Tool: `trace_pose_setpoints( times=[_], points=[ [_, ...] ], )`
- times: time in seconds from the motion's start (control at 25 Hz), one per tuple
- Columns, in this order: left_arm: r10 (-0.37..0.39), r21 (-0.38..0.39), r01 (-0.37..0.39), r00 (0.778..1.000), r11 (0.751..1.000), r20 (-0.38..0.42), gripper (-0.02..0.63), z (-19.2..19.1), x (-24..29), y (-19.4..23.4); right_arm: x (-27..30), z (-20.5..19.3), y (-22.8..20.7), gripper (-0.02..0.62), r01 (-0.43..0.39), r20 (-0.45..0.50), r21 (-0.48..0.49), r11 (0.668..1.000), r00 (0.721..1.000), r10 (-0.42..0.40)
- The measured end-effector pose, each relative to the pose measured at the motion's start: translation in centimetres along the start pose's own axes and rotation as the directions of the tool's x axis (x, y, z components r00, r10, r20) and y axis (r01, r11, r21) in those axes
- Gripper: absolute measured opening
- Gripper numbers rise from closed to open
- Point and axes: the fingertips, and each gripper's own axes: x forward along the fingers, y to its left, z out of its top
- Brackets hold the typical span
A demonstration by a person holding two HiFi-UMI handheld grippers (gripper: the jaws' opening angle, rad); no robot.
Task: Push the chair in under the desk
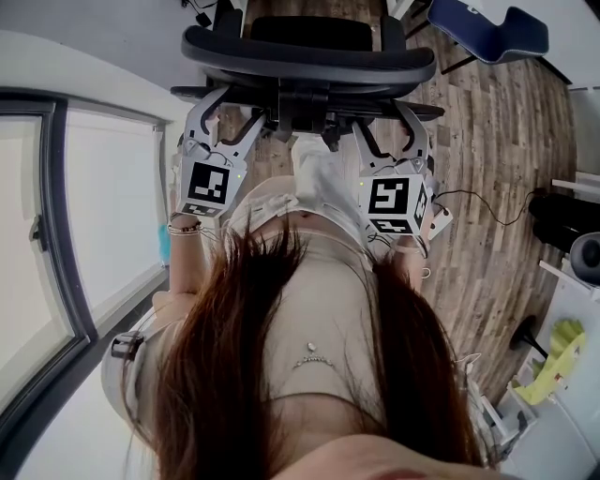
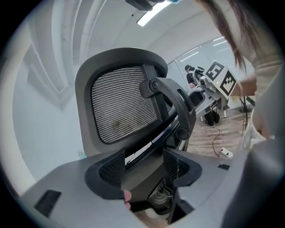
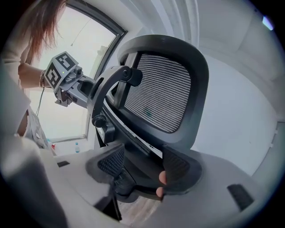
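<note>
A black office chair (image 1: 309, 52) with a mesh backrest stands just ahead of me, its back toward me. Both grippers reach toward the frame below the backrest. My left gripper (image 1: 234, 117) is open, its jaws wide on either side of the chair's dark back bracket (image 2: 147, 178), pads apart from it. My right gripper (image 1: 384, 122) is open in the same way around the same bracket (image 3: 138, 164). The mesh backrest (image 2: 120, 102) fills the left gripper view, and the backrest (image 3: 164, 93) rises above the jaws in the right gripper view. I cannot clearly make out the desk.
A tall window (image 1: 56, 234) runs along the left. A blue chair (image 1: 487, 28) stands at the far right on the wood floor (image 1: 497, 141), where a black cable (image 1: 478, 202) lies. White furniture with a yellow-green item (image 1: 562, 342) is at the right.
</note>
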Motion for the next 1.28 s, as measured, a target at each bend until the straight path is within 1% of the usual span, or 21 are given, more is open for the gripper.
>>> trace_pose_setpoints(
  times=[0.4, 0.64, 1.08, 1.28],
  points=[
    [-0.014, -0.001, 0.014, 1.000, 1.000, 0.017, 0.258, 0.0, 0.2, 0.2, 0.4, 0.1, -0.1, 0.267, -0.012, 0.015, -0.007, 1.000, 1.000, 0.013],
    [-0.013, -0.005, 0.013, 1.000, 1.000, 0.026, 0.264, 0.0, 0.3, 0.4, 0.7, 0.1, -0.1, 0.273, 0.006, 0.039, -0.007, 1.000, 0.999, -0.006],
    [-0.001, -0.013, 0.000, 1.000, 1.000, -0.012, 0.264, -0.2, 1.8, 1.3, 2.2, 0.2, -0.9, 0.273, -0.001, 0.002, 0.005, 1.000, 1.000, 0.001],
    [0.008, -0.033, -0.009, 1.000, 0.999, -0.028, 0.264, -0.3, 2.4, 1.7, 2.8, 0.5, -1.1, 0.275, 0.008, 0.028, 0.008, 1.000, 1.000, -0.008]
  ],
)
